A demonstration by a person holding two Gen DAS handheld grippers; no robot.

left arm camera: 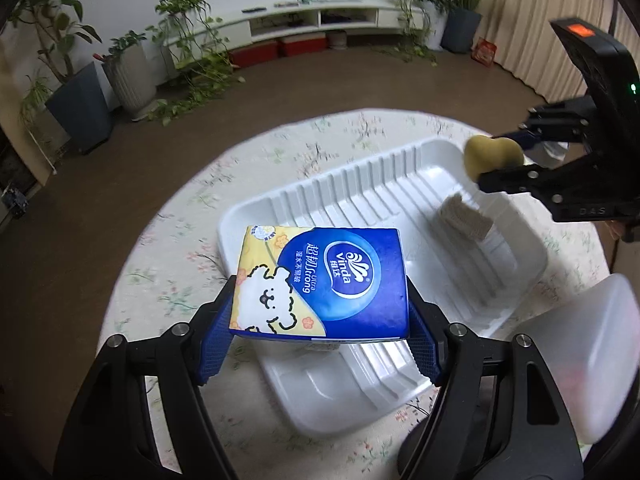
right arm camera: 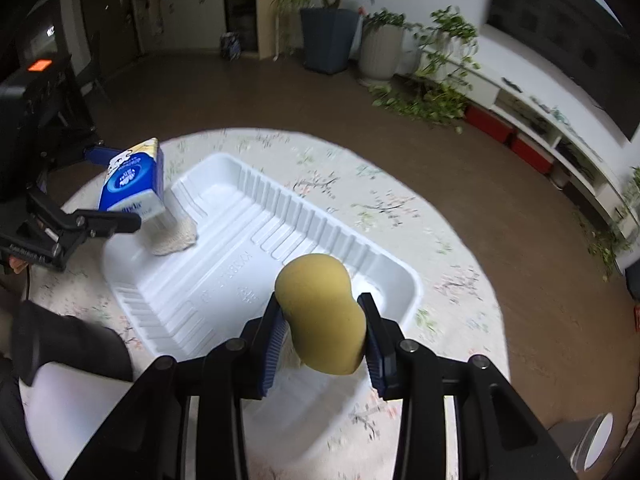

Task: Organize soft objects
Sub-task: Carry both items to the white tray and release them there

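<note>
My left gripper (left arm camera: 320, 320) is shut on a blue and yellow Vinda tissue pack (left arm camera: 320, 280) and holds it above the near end of a white ribbed plastic tray (left arm camera: 360, 200). My right gripper (right arm camera: 324, 340) is shut on a yellow sponge (right arm camera: 320, 312) above the other end of the tray (right arm camera: 200, 280). The sponge also shows in the left wrist view (left arm camera: 492, 156), with the right gripper (left arm camera: 504, 160) around it. A beige knitted cloth (left arm camera: 464, 216) lies in the tray; it shows in the right wrist view (right arm camera: 176, 236) below the tissue pack (right arm camera: 134, 180).
The tray sits on a round table with a floral cloth (left arm camera: 280, 152). A white plastic container (left arm camera: 600, 352) stands at the table's right edge. Brown floor, potted plants (left arm camera: 80, 96) and a white TV bench (left arm camera: 320, 20) lie beyond.
</note>
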